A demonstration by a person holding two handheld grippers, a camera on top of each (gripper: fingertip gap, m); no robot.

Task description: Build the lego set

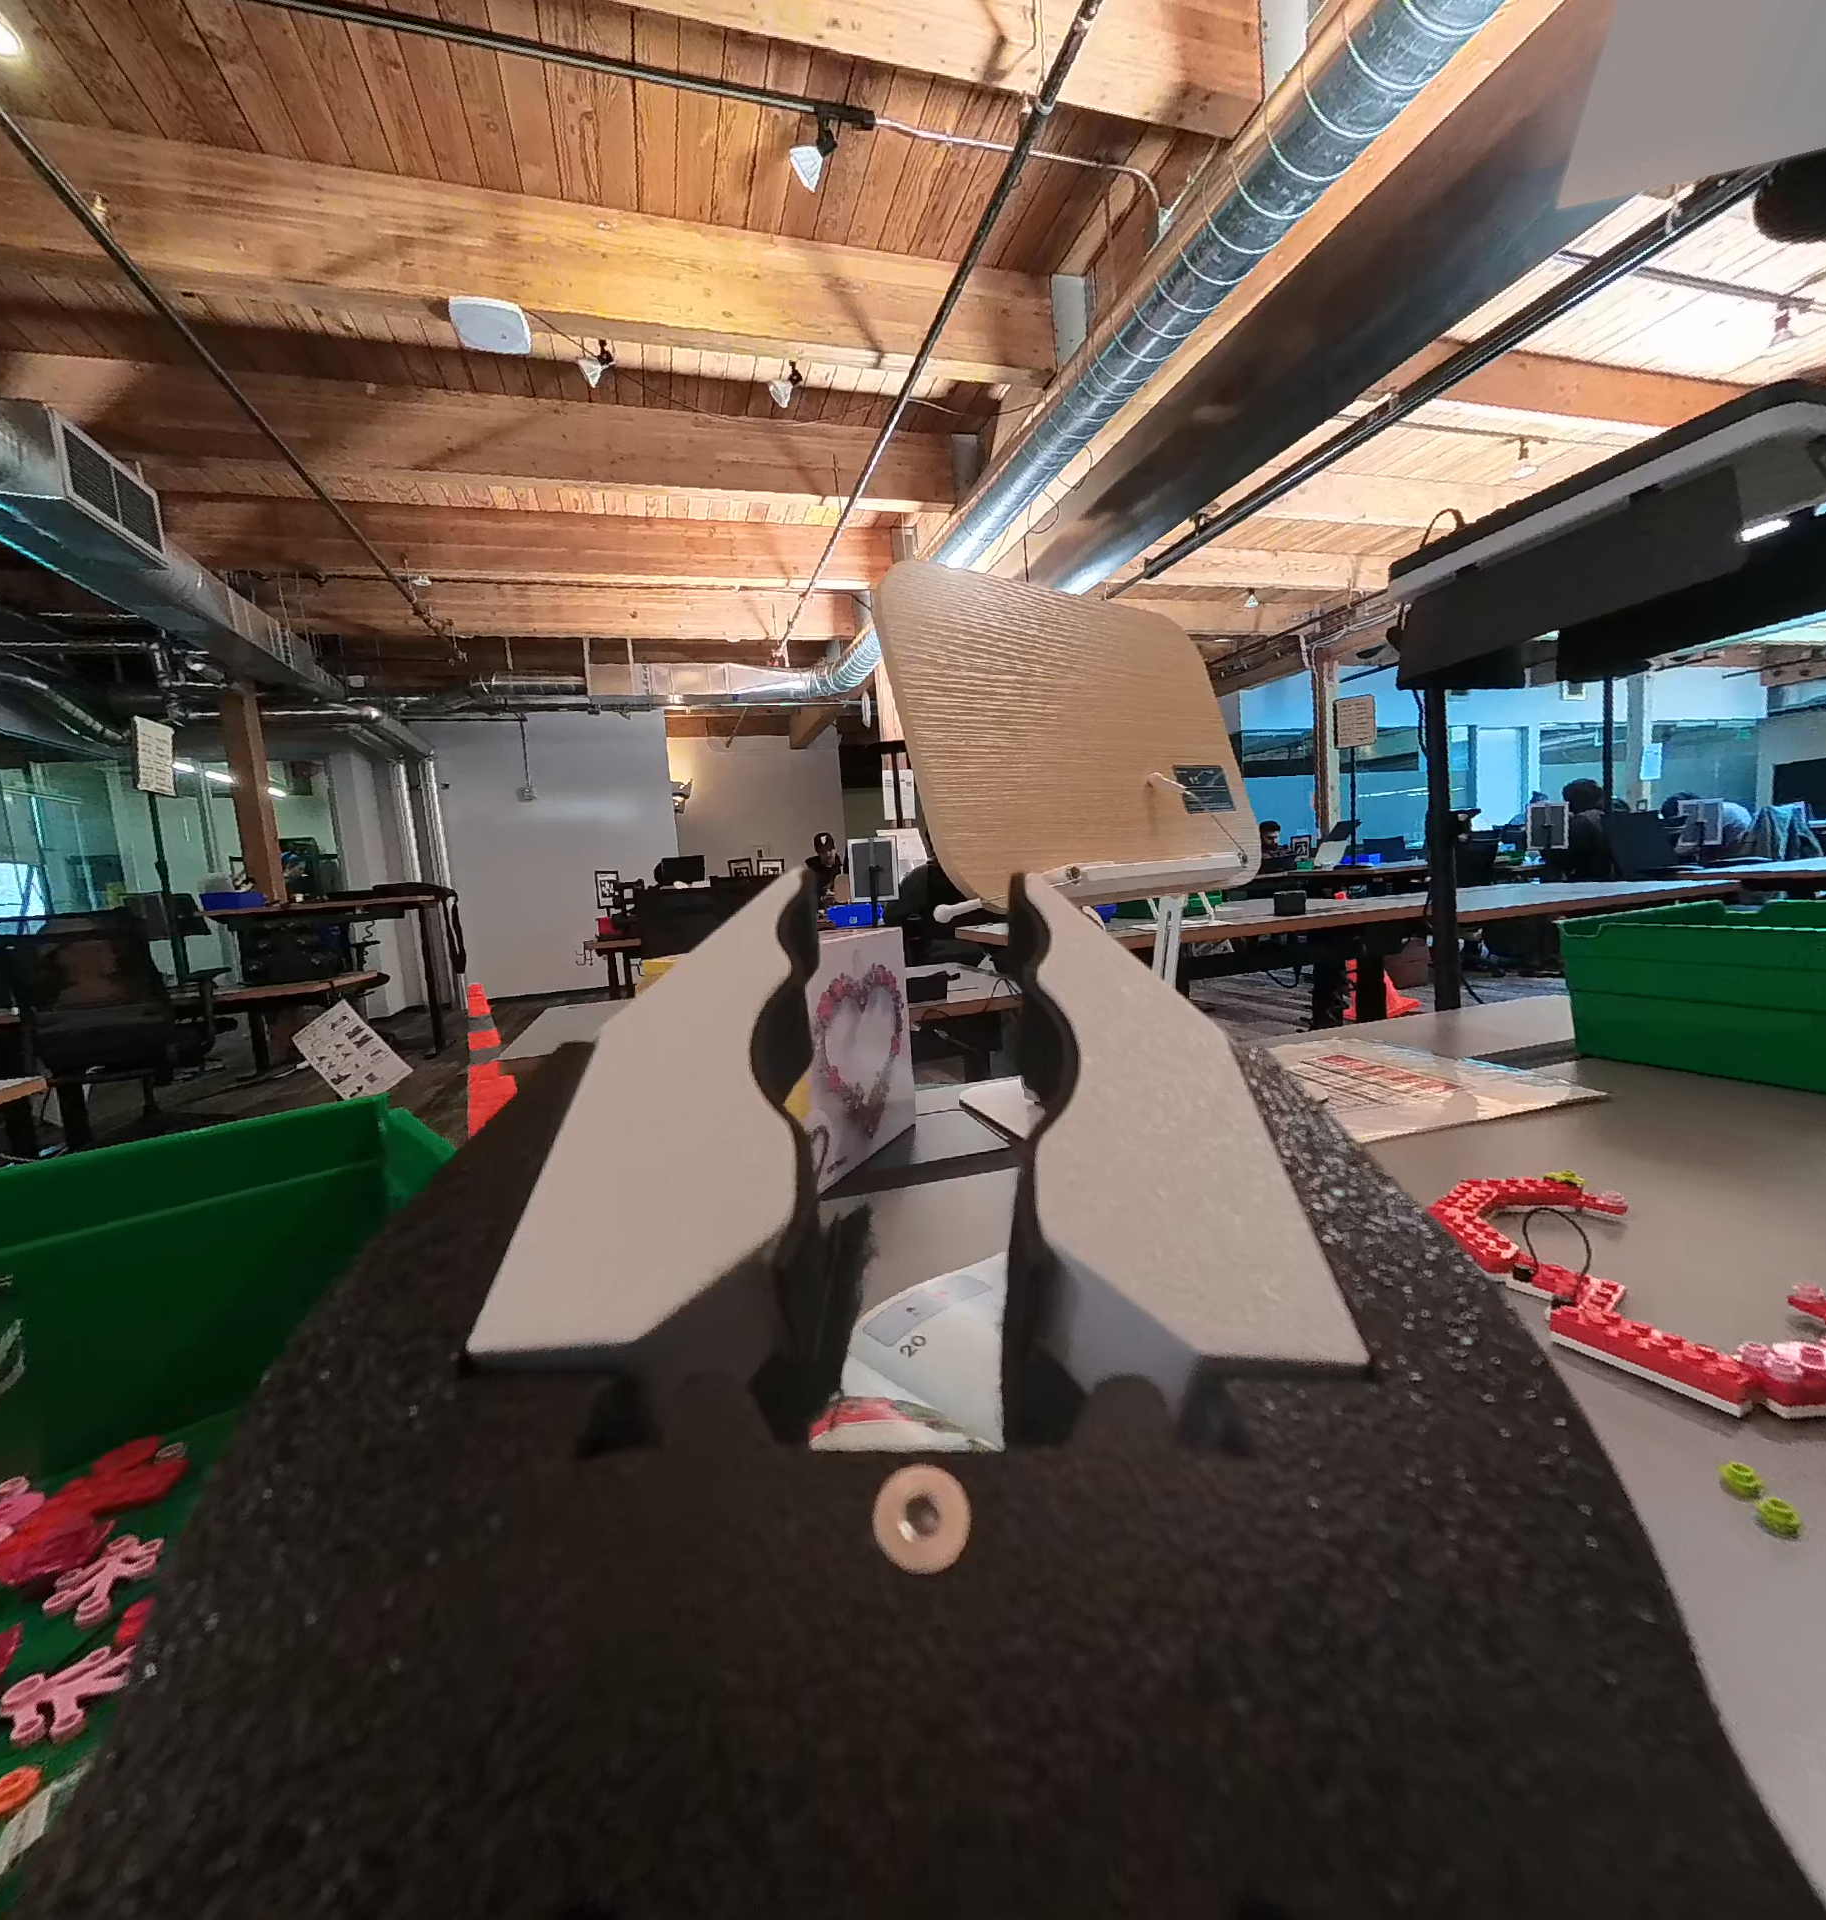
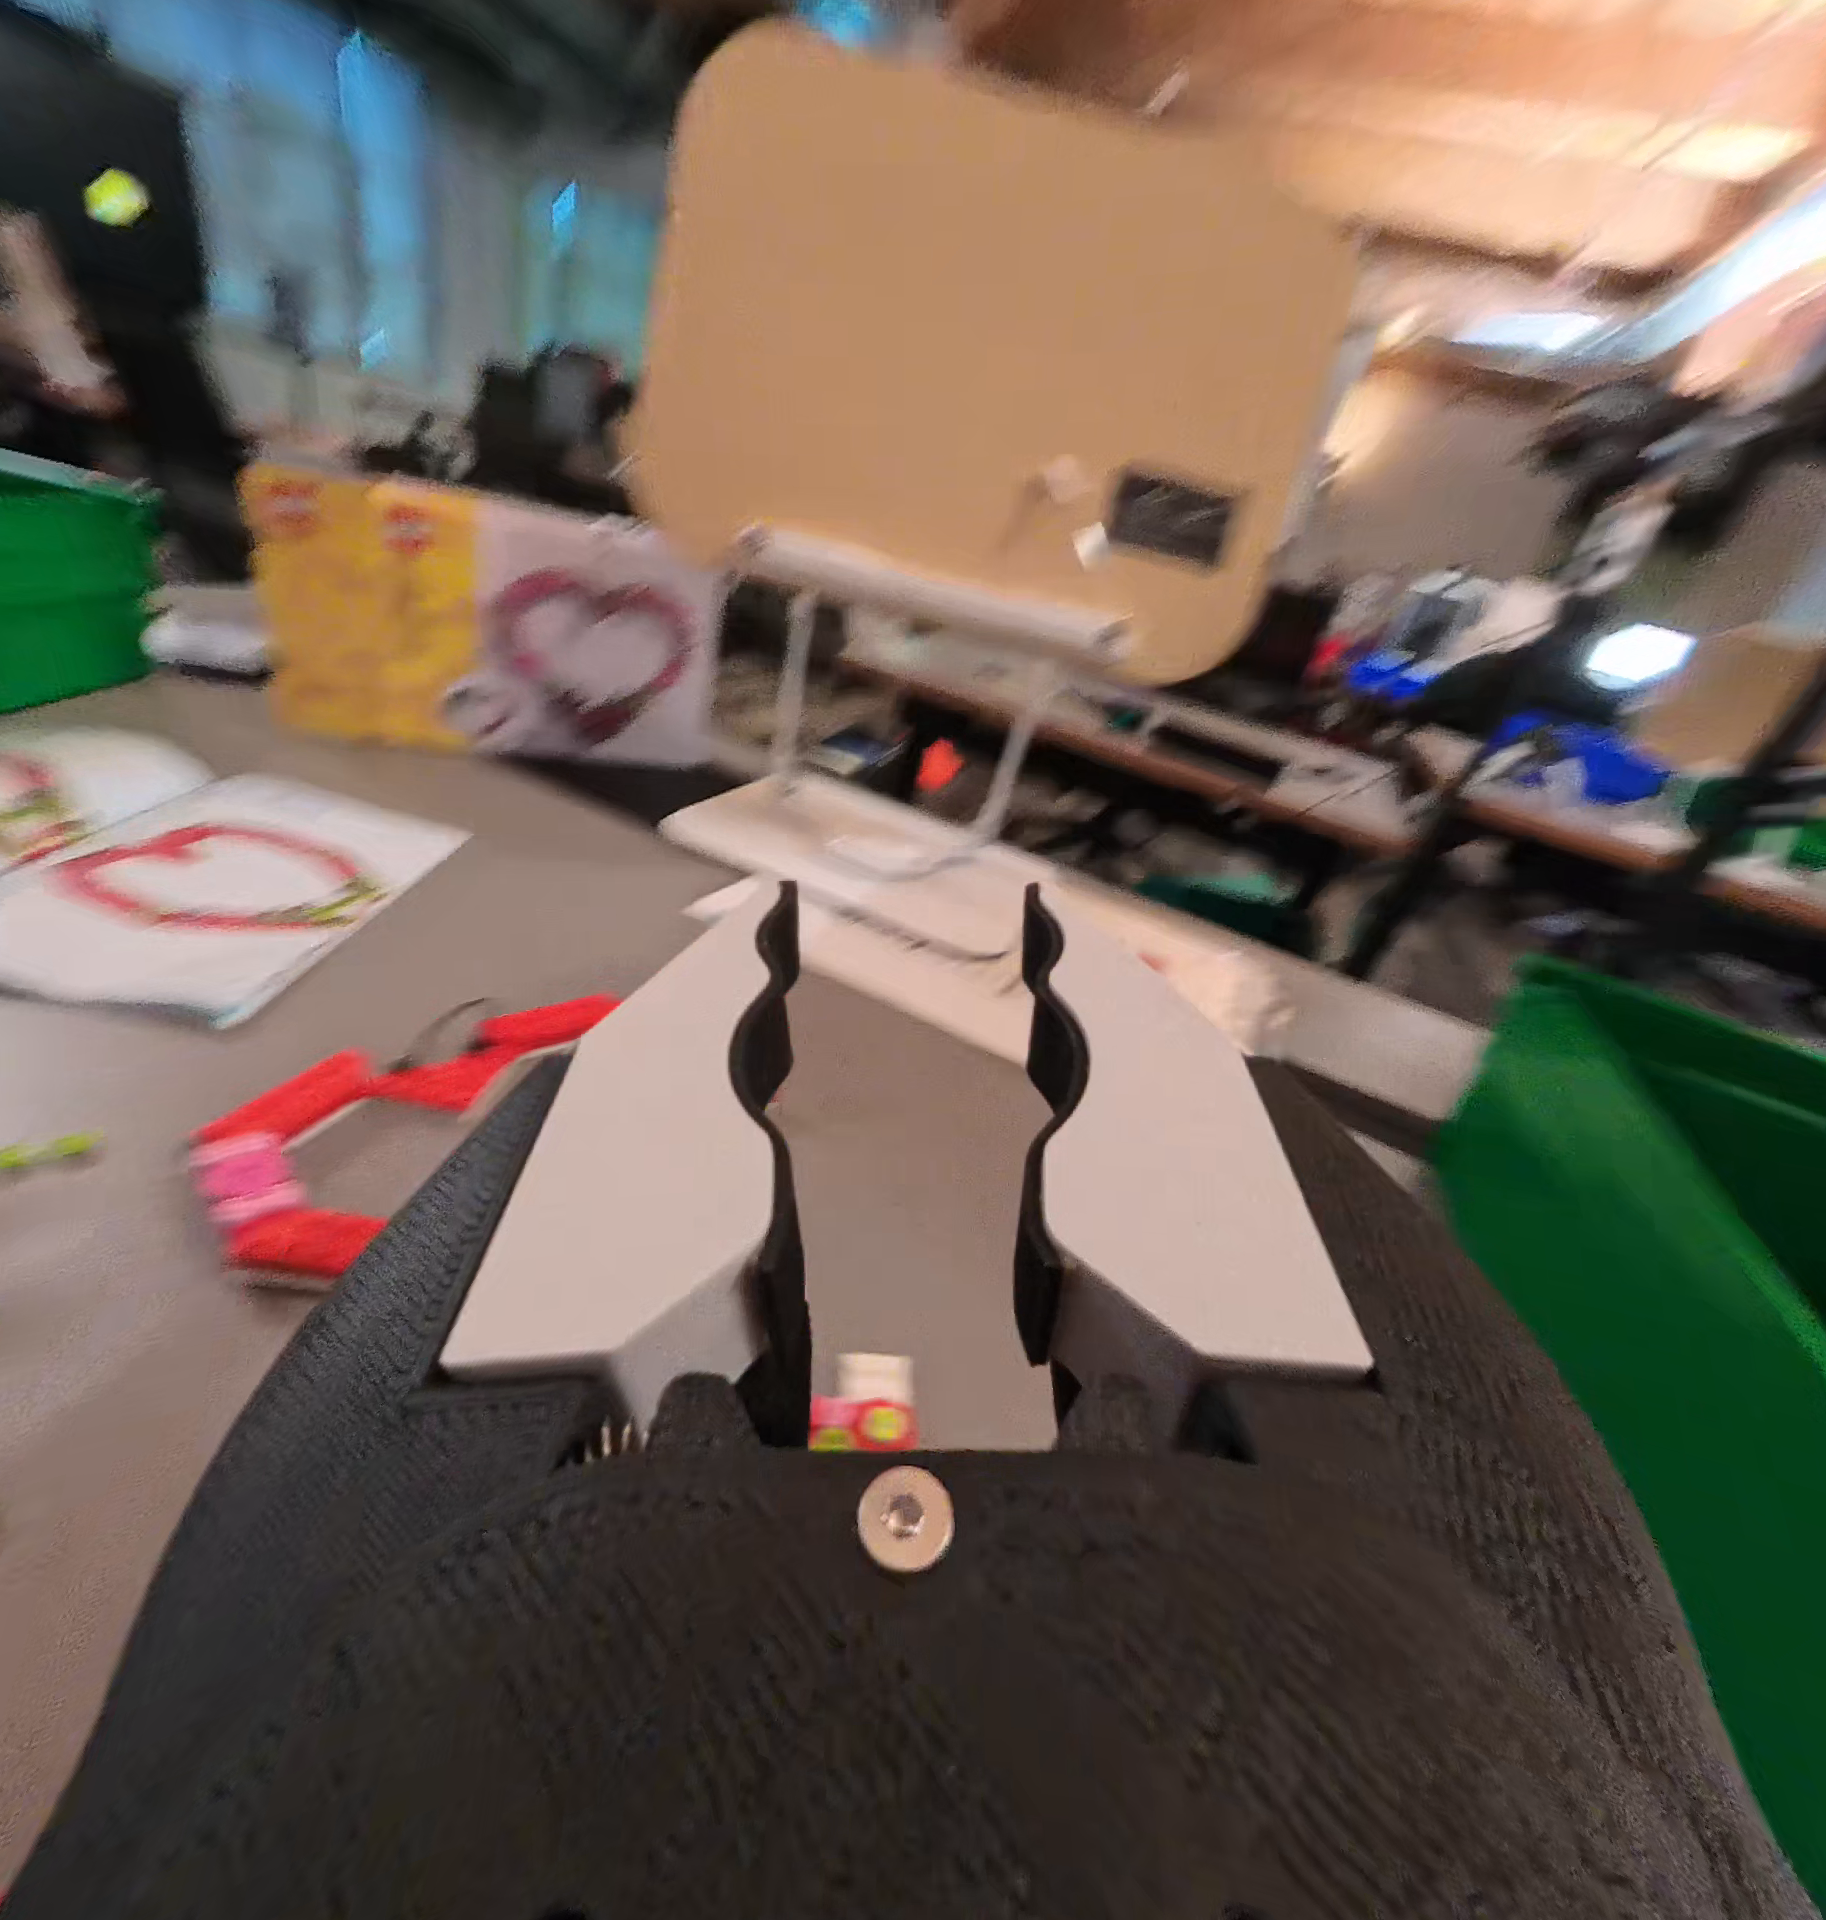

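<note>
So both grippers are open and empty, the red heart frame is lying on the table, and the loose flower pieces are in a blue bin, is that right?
Nearly. In the left wrist view the loose flower pieces lie in a green bin, not a blue one. The rest holds: left gripper and right gripper are open and empty, and the red heart frame lies on the table.

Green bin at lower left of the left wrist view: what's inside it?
The green bin holds loose pink flower-shaped pieces and red pieces on its floor. The left gripper, open and empty, has its black body covering the bin's right part, so anything there is unseen.
</note>
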